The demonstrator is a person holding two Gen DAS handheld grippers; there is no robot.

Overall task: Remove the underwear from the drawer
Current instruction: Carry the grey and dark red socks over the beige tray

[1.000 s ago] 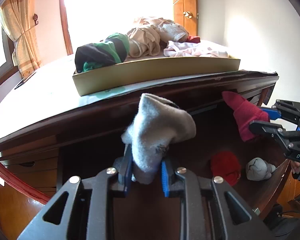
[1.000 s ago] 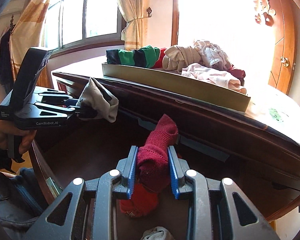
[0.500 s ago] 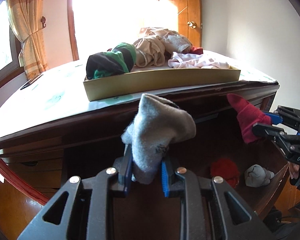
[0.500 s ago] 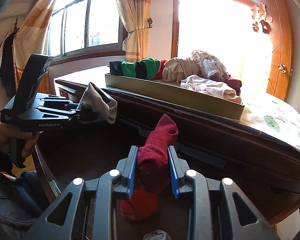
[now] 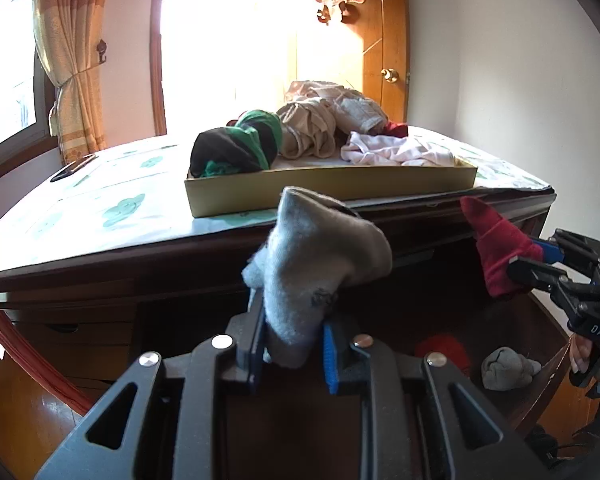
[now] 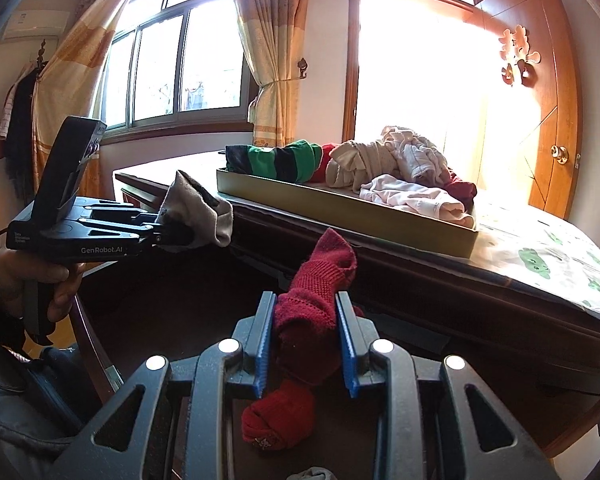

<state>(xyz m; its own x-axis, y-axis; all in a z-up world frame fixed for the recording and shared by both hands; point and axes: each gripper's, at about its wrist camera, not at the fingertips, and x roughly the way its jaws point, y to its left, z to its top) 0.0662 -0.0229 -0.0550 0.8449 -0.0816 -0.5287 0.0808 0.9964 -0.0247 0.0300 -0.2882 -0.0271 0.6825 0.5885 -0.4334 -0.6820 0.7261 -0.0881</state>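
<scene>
We squeeze the gray sock (image 5: 312,276) in our left tongs (image 5: 292,340) and the red sock (image 6: 316,292) in our right tongs (image 6: 302,340), mid-picture above the drawer (image 5: 540,376), and should lift gently toward the tray (image 5: 332,192).

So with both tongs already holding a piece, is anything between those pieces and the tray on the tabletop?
Nothing visible blocks either. The left tongs hold the grey piece and the right tongs the red piece, both lifted near the table edge. The tray lies just beyond, its near wall low, already holding clothes.
</scene>
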